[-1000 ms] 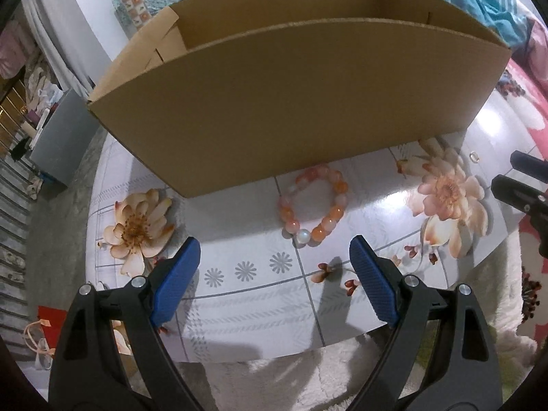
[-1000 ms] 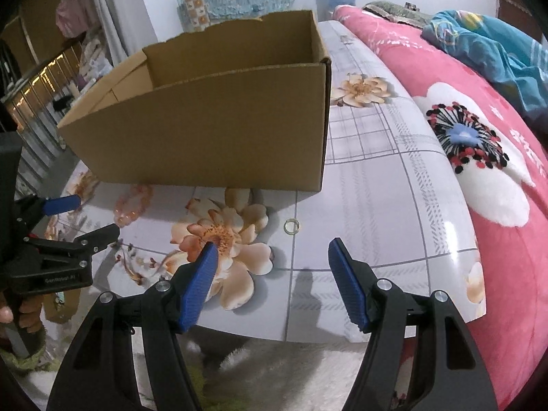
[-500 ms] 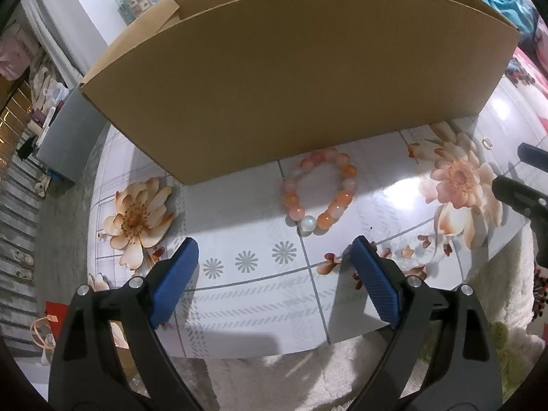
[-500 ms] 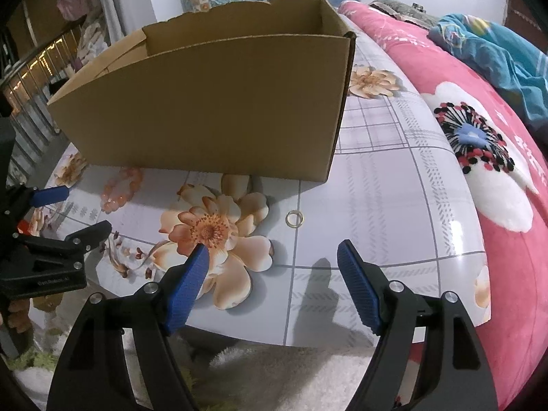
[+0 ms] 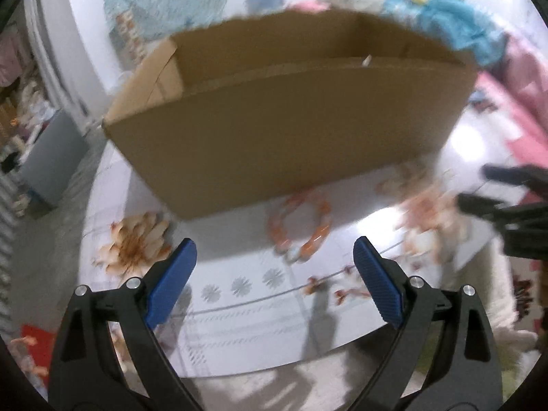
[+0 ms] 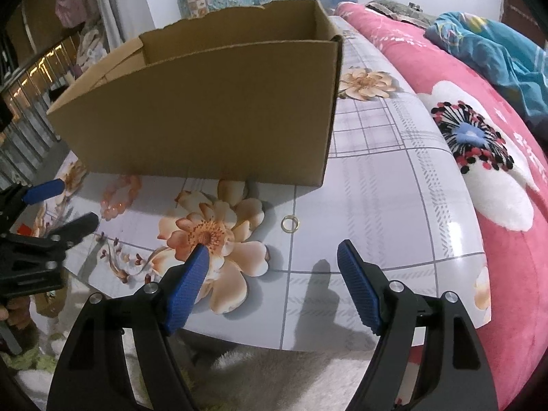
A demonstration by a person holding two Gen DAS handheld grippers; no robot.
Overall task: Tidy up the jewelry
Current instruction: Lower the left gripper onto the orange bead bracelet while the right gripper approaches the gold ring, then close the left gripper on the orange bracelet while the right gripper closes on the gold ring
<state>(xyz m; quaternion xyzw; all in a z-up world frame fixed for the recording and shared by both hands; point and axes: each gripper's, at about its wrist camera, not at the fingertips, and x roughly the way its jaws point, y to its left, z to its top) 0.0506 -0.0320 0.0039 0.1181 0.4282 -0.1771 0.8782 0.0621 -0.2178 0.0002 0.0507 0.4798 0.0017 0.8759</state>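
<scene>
An orange and white bead bracelet (image 5: 299, 226) lies on the flowered table just in front of an open cardboard box (image 5: 291, 144). It also shows in the right wrist view (image 6: 120, 197) at the left. A small gold ring (image 6: 290, 222) lies on the table near the box's right corner (image 6: 328, 109). My left gripper (image 5: 274, 274) is open and empty, hovering short of the bracelet. My right gripper (image 6: 272, 274) is open and empty, just short of the ring. The left wrist view is blurred.
The table (image 6: 394, 205) has a glossy floral cloth and a curved front edge. A pink flowered bed cover (image 6: 496, 137) lies to the right with a blue blanket (image 6: 496, 44). White fluffy carpet (image 6: 274, 376) lies below the table edge.
My left gripper has tilted up and pulled back slightly, so the box's inside shows again. My right gripper has moved a little closer to the ring. Both stay open.
</scene>
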